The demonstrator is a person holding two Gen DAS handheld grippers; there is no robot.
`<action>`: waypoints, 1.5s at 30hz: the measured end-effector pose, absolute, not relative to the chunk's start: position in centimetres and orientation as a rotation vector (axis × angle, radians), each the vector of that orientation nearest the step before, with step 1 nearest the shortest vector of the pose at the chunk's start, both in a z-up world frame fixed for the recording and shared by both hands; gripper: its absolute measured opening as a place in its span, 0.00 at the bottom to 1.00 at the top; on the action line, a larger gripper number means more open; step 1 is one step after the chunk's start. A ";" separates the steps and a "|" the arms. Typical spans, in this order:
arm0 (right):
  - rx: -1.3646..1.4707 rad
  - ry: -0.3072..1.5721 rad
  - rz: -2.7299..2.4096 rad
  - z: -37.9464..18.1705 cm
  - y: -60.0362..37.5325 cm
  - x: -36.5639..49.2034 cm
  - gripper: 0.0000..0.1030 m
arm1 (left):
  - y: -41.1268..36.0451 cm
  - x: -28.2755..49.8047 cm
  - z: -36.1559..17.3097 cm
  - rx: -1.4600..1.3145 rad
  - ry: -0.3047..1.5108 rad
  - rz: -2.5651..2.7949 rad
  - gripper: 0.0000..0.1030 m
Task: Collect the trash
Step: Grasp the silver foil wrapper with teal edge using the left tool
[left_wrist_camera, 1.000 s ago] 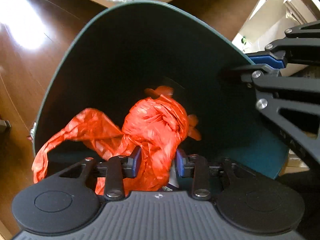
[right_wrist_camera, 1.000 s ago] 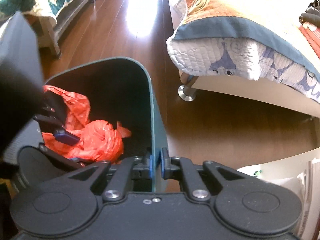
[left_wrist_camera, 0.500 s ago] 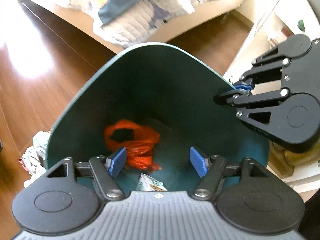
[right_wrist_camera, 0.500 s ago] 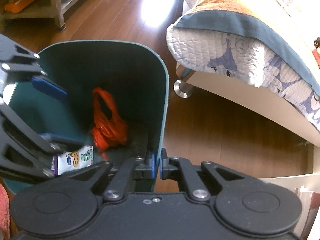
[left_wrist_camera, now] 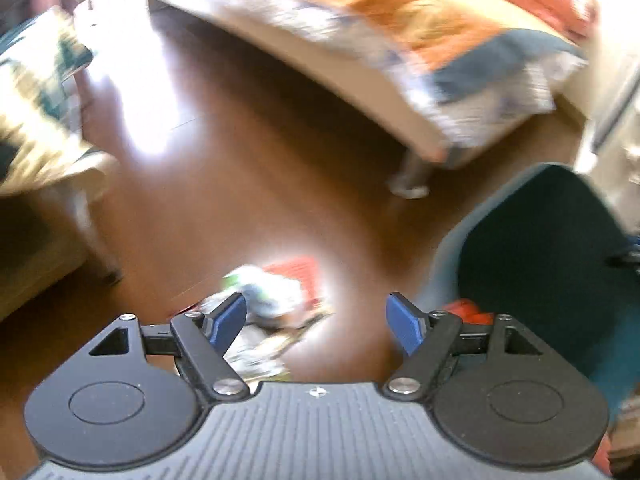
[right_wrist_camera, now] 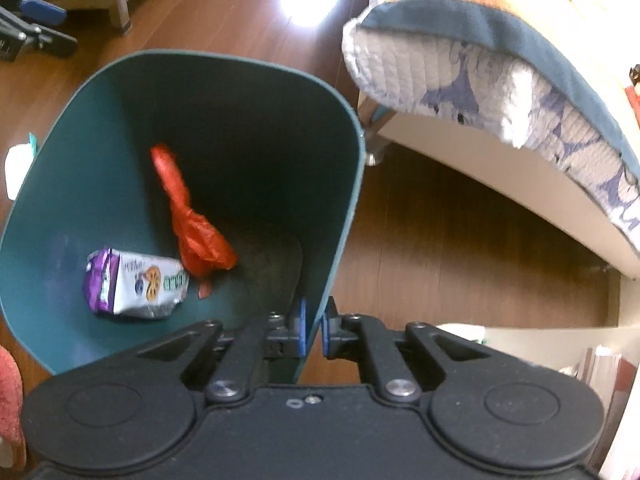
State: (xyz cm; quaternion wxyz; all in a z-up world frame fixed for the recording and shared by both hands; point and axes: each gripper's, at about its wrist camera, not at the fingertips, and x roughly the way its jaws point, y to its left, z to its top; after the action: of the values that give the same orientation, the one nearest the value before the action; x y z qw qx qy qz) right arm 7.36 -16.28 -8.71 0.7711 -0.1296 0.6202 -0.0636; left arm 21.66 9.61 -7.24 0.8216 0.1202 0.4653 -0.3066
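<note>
A dark green bin (right_wrist_camera: 100,128) stands tilted on the wooden floor, and my right gripper (right_wrist_camera: 313,332) is shut on its near rim. Inside lie a crumpled orange plastic bag (right_wrist_camera: 192,220) and a white and purple snack wrapper (right_wrist_camera: 132,284). The left wrist view is blurred. In it my left gripper (left_wrist_camera: 316,322) hangs over the floor left of the bin (left_wrist_camera: 540,264), its jaws opening with nothing between them. Below its left finger lies a heap of crumpled wrappers (left_wrist_camera: 276,304), white, green and red. The left gripper's fingers (right_wrist_camera: 28,32) show at the right wrist view's top left.
A bed with a patterned quilt (right_wrist_camera: 500,60) stands right of the bin on a metal leg (left_wrist_camera: 412,180). A wooden bench with a quilted cover (left_wrist_camera: 36,112) stands to the left. White scrap (right_wrist_camera: 18,160) lies on the floor by the bin's left side.
My left gripper let go of the orange bag, which dropped to the bin's bottom. It then opened wide and swung left out of the bin, over the wrappers on the floor. The right gripper stayed on the rim.
</note>
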 end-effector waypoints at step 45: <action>-0.062 1.519 -0.200 -13.9 -15.9 5.7 0.15 | 29.0 19.2 -32.5 -0.083 1.390 0.141 0.33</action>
State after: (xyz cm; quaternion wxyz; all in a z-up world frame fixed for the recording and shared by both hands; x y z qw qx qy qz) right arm 5.66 -15.86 -13.87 0.7201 -0.0279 0.6874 -0.0906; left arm 19.22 28.99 -32.54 0.7650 -0.0381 0.6396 0.0650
